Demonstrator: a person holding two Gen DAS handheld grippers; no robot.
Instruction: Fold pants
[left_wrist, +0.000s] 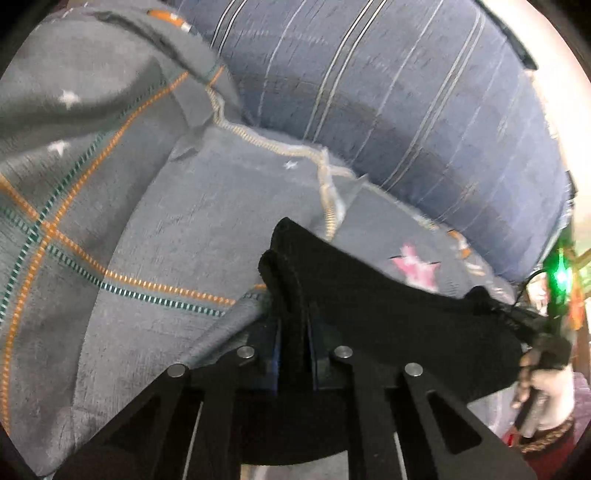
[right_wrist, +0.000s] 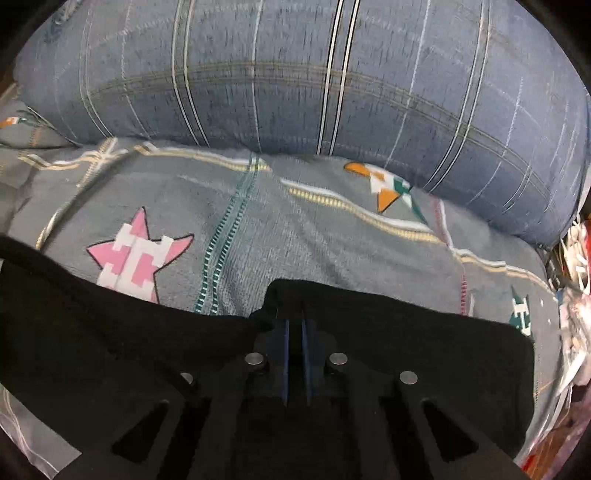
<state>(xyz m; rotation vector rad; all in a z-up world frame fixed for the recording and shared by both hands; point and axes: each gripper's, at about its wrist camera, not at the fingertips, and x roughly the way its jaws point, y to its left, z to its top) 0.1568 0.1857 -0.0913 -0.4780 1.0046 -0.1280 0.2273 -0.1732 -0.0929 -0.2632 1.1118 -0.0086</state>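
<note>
Black fabric, the pants (left_wrist: 388, 314), fills the lower part of the L wrist view. My left gripper (left_wrist: 291, 280) is clamped on a doubled edge of it; I can see two layers of cloth standing up between the pads. The cloth stretches off to the right toward the person's hand (left_wrist: 543, 384), which holds the other rig. Underneath is a grey bedsheet (left_wrist: 129, 221) w/ orange and teal stitch lines, and a blue plaid pillow (left_wrist: 406, 92) sits behind.

R wrist view: my right gripper (right_wrist: 294, 325) is pinched tight on the pants' edge too, blue pads nearly touching w/ black cloth over the tips. The pants lie flat across the sheet on both sides, near a pink star print (right_wrist: 136, 254), pillow beyond.

Progress, my guess: both ends of one edge are held, so a fold is mid-way, prob. being carried or laid down. How many folds are done I can't say. Waistband, legs and the garment's full outline are cut off by the rigs; edges are motion-blurred.
</note>
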